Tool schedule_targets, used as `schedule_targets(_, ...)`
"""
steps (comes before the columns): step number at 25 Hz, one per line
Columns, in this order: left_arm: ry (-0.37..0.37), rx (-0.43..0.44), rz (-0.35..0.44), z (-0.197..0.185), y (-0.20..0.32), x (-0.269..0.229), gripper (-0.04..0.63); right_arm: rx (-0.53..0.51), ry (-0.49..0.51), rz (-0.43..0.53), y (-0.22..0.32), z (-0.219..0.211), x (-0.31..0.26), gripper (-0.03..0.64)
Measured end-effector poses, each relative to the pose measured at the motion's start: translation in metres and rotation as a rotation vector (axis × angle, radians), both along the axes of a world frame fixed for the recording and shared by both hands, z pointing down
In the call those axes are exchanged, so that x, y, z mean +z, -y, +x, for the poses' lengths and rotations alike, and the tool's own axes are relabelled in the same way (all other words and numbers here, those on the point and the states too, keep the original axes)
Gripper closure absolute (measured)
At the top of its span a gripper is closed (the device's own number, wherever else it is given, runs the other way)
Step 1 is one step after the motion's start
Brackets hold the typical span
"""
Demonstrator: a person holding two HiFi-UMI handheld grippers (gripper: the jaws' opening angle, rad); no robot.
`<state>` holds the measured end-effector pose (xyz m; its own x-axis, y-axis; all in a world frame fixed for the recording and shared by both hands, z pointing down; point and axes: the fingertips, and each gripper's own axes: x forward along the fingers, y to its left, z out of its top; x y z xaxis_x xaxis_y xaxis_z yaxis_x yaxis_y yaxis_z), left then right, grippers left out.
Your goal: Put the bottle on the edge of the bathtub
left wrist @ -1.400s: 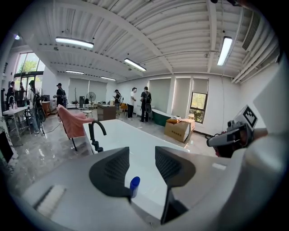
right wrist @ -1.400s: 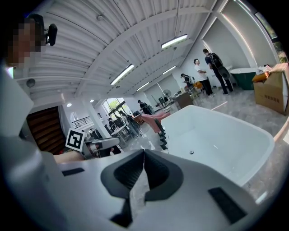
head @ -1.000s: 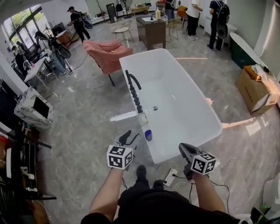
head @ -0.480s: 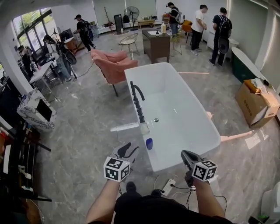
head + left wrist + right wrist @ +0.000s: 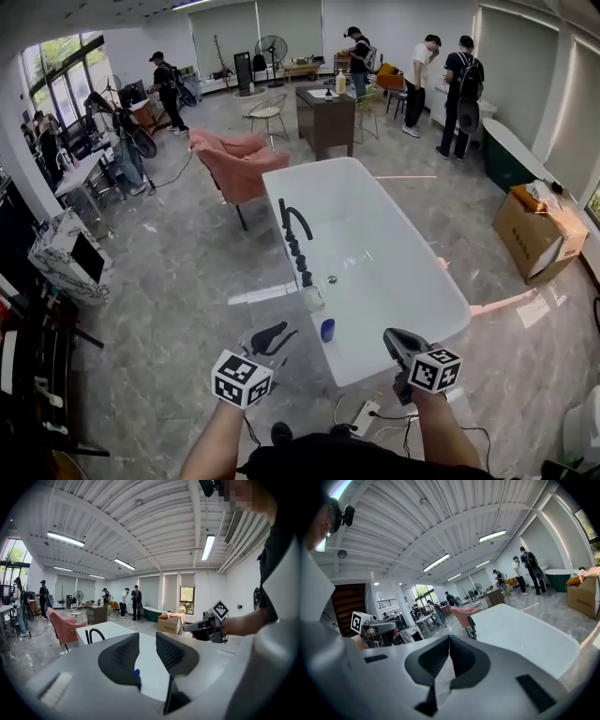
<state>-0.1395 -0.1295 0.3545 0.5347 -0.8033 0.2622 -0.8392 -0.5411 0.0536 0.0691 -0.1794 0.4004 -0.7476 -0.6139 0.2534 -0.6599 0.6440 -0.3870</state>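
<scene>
A small blue bottle point(image 5: 326, 330) stands on the near left rim of the white bathtub point(image 5: 412, 281); its blue cap point(image 5: 137, 671) peeks past my left jaw in the left gripper view. My left gripper point(image 5: 269, 338) hovers just left of the bottle and apart from it. Its jaws have just been closing and still stand apart with nothing between them point(image 5: 147, 639). My right gripper point(image 5: 397, 343) is held off the tub's near right corner, with its jaws closed tip to tip on nothing point(image 5: 449, 638).
A pale bottle point(image 5: 312, 298) and a black faucet point(image 5: 292, 223) stand on the tub's left rim. A power strip point(image 5: 367, 410) with cables lies on the floor by my feet. A pink armchair point(image 5: 239, 157), a dark table point(image 5: 328, 108), a cardboard box point(image 5: 534, 230) and several people are farther off.
The head view has tilted up, so the tub and bottle sit lower in the picture. Both grippers have lifted and stayed near the tub's near end. The bottle has not moved.
</scene>
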Motion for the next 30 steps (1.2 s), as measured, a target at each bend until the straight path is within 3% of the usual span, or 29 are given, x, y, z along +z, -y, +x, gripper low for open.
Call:
schedule_targets(6,0.019,0.048,0.003,-0.031,-0.001,-0.013,0.491,-0.038,-0.030,0.079,-0.012,-0.053,-0.032,0.604)
schedule_targets(11,0.060,-0.019,0.083,-0.068,-0.003,-0.020,0.547,-0.054,-0.053,0.106,-0.029,-0.084,-0.045,0.604)
schedule_targets(16,-0.020,-0.070,0.099,-0.095,-0.009,-0.021,0.574,-0.056,-0.068,0.136,-0.046,-0.113,-0.056,0.604)
schedule_targets(20,-0.094,-0.082,0.097,-0.095,-0.009,-0.024,0.577,0.003,-0.038,0.163,-0.048,-0.130,-0.062,0.604)
schedule_targets(25,-0.072,-0.094,0.064,-0.104,-0.012,-0.026,0.581,0.037,0.013,0.172,-0.057,-0.147,-0.067,0.604)
schedule_targets(30,-0.057,-0.160,0.069,-0.130,-0.007,-0.027,0.583,0.015,-0.018,0.240,-0.063,-0.139,-0.075,0.606)
